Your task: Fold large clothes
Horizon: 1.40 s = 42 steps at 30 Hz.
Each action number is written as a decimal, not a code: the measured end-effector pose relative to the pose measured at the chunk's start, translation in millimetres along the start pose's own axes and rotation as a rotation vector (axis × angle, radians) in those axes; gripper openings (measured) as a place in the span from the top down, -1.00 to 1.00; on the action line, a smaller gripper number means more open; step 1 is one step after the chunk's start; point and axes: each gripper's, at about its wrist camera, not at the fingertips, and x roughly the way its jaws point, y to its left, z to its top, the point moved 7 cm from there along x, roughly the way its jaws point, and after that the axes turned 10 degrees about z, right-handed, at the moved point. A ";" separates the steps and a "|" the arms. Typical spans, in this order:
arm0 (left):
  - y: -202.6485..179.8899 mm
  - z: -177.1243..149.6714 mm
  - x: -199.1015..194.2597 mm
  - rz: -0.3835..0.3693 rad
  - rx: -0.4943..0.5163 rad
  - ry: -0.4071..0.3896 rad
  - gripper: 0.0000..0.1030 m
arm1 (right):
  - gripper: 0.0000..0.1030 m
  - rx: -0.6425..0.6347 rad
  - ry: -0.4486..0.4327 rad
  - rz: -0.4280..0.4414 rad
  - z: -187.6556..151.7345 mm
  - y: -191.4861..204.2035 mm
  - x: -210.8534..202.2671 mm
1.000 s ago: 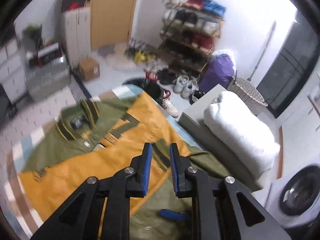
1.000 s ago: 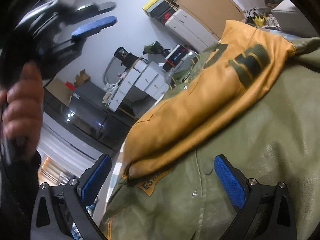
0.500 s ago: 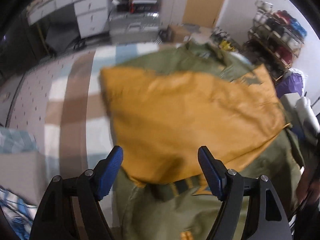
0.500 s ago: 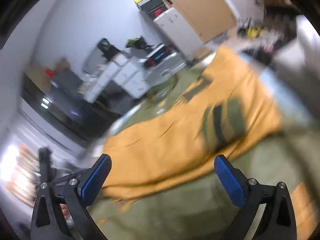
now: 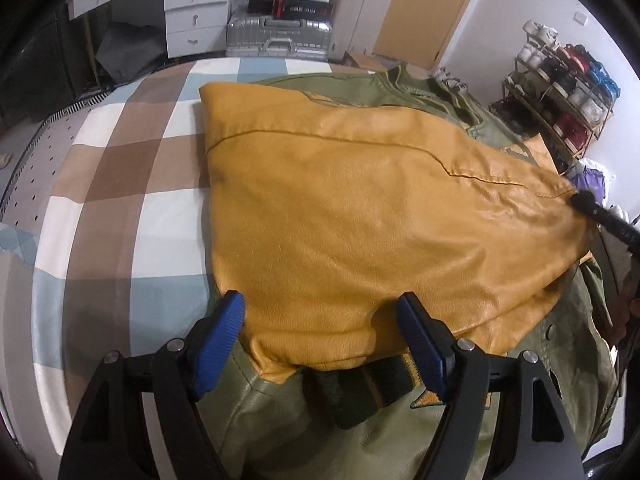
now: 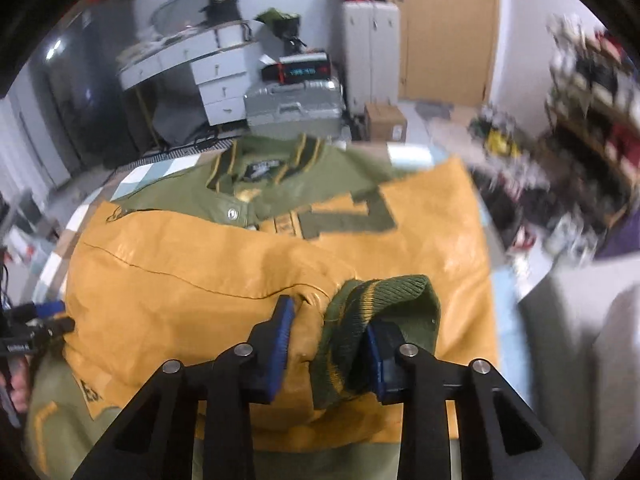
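Blue ribbed pads on the right gripper (image 6: 330, 344) are closing around the end of a sleeve — the dark green knit cuff (image 6: 378, 316) and a pinch of mustard leather sit between them, the cuff bunched against the right-hand pad. Whether the pads already press firmly cannot be told for sure, but the cuff stands lifted off the cloth below, which suggests it is being carried. The likely reason for taking the cuff is that it gives one handle on the whole sleeve, so the sleeve can be laid across the body of the jacket (image 6: 276, 184).

The left gripper (image 5: 320, 344) has its jaws wide apart, with nothing between them. It hangs just above the near edge of the other mustard sleeve (image 5: 360, 220), which lies folded flat over the olive body, its striped cuff peeking out beneath. That sleeve looks placed and let go.

The jacket lies spread on a checked bedspread (image 5: 132, 168) of brown, white and pale blue.

Each camera gives what the other lacks. The right wrist view shows the collar (image 6: 264, 164), a snap button and a large green appliqué on the chest — all hidden or foreshortened from the left. The left wrist view shows how smoothly the folded sleeve sits, and catches the right tool only as a dark tip at the far edge.
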 end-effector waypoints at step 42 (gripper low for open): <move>41.5 1.3 -17.0 -0.257 -0.302 -0.208 -0.46 | 0.15 -0.353 0.337 0.171 -7.6 210.7 133.5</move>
